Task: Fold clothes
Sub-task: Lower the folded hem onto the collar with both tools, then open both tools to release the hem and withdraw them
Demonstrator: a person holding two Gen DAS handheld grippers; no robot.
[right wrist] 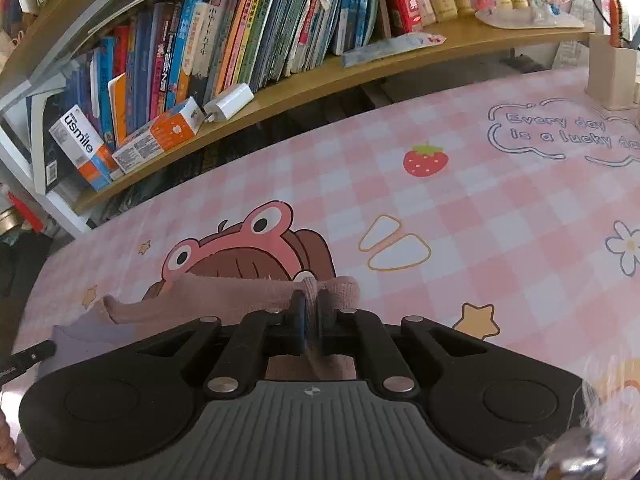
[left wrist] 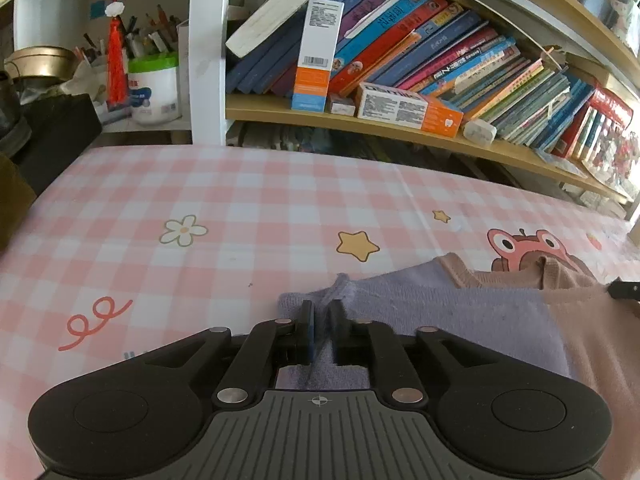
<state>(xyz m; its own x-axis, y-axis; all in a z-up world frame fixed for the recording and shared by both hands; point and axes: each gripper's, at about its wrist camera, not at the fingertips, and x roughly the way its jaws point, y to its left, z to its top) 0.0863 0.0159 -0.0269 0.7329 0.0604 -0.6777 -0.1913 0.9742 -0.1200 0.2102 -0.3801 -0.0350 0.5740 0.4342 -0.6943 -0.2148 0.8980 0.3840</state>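
Note:
A knit garment lies on the pink checked tablecloth (left wrist: 224, 208), part lavender (left wrist: 448, 308) and part dusty pink (left wrist: 592, 332). My left gripper (left wrist: 325, 312) is shut on a bunched lavender edge that pokes up between its fingers. In the right wrist view the pink ribbed edge (right wrist: 224, 300) of the garment stretches to the left over the frog print, and my right gripper (right wrist: 312, 304) is shut on its corner. A black tip of the other gripper (right wrist: 28, 354) shows at the far left edge.
A wooden bookshelf (left wrist: 360, 120) packed with leaning books and small boxes runs along the table's far side. A white tub with pens (left wrist: 154, 88) and a red tassel stand at the back left. A beige pen holder (right wrist: 610, 76) stands at the back right.

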